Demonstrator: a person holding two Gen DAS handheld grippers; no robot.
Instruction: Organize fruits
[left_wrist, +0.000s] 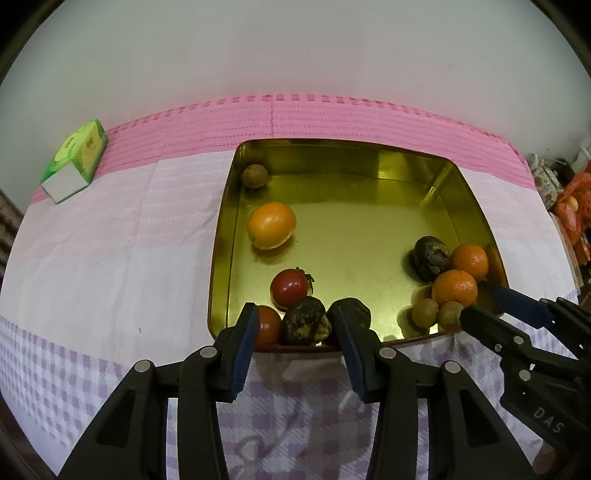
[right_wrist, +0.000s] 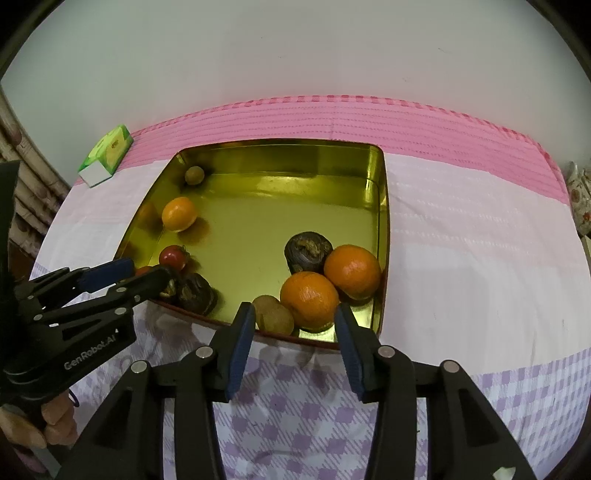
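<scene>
Both grippers, left gripper (left_wrist: 297, 321) and right gripper (right_wrist: 295, 319), hang open at the gold tray's (left_wrist: 476, 206) lower rim; the tray's middle is free.

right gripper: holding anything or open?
Open, holding nothing. In its own wrist view the right gripper has both pads clear of the nearest orange, which rests on the gold tray floor.

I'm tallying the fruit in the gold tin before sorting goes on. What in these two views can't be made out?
- Left wrist view: the red tomato at the tin's near edge is half hidden by a left tongs finger.
- Right wrist view: the same corner sits behind the left tongs, so the fruit there can't be counted.
- Left wrist view, right edge: the orange bag is cut off and its contents are unclear.
</scene>
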